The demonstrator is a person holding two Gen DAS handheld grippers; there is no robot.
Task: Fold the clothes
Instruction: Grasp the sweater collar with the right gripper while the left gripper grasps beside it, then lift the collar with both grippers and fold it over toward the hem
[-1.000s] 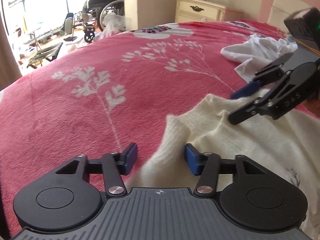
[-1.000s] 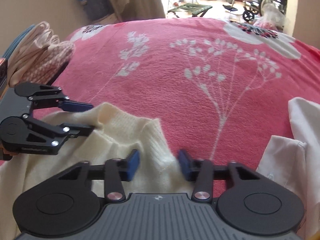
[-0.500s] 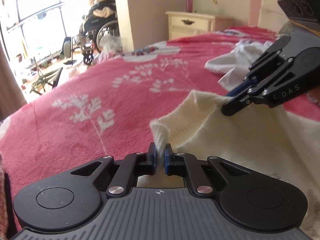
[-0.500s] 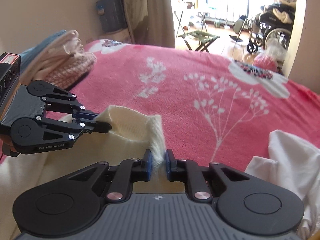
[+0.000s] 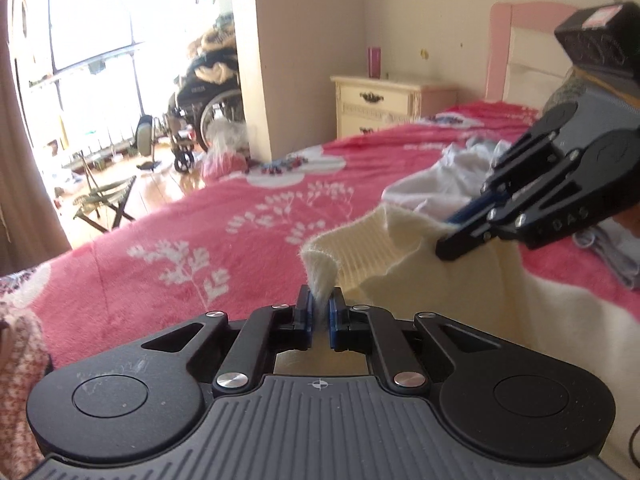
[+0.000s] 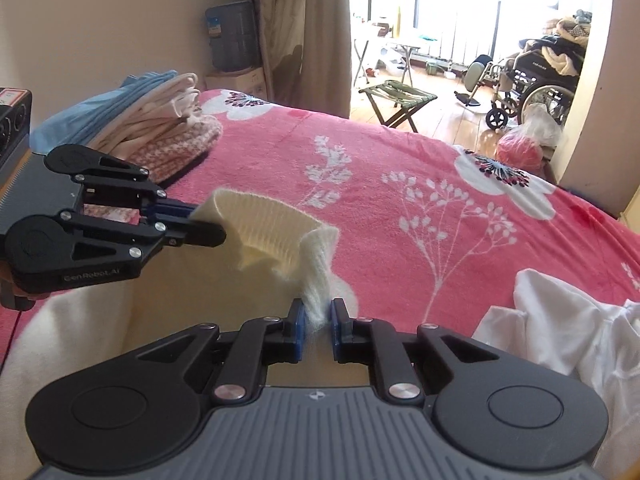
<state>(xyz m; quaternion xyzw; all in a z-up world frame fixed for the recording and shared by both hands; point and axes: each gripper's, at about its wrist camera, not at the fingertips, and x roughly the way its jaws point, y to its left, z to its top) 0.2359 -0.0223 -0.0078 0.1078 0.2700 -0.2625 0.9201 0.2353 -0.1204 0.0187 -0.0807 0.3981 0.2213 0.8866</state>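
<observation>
Left gripper [image 5: 319, 312]: jaws closed on a corner of the ribbed hem of the cream knit sweater [image 5: 460, 304]. The knit is pinched between the blue pads and rises above them in a narrow fold.

Right gripper [image 6: 318, 318]: jaws closed on the other corner of the same hem. In the left wrist view this gripper [image 5: 448, 240] enters from the right with its tips buried in the knit.

The cream knit sweater [image 6: 276, 232] is held up off the bed [image 6: 400, 168] along its hem, which sags in a short arc between the two grippers. The body of the garment hangs down and trails onto the pink floral bedspread below.

A crumpled white garment [image 6: 560, 328] lies on the bed to the right of the right gripper, apart from the sweater. A stack of folded clothes [image 6: 160, 120] sits at the far left edge of the bed, behind the left gripper [image 6: 212, 226]. A cream nightstand [image 5: 376, 100] stands by the wall beyond the bed. A wheelchair [image 6: 536, 80] stands on the wooden floor near the window.
</observation>
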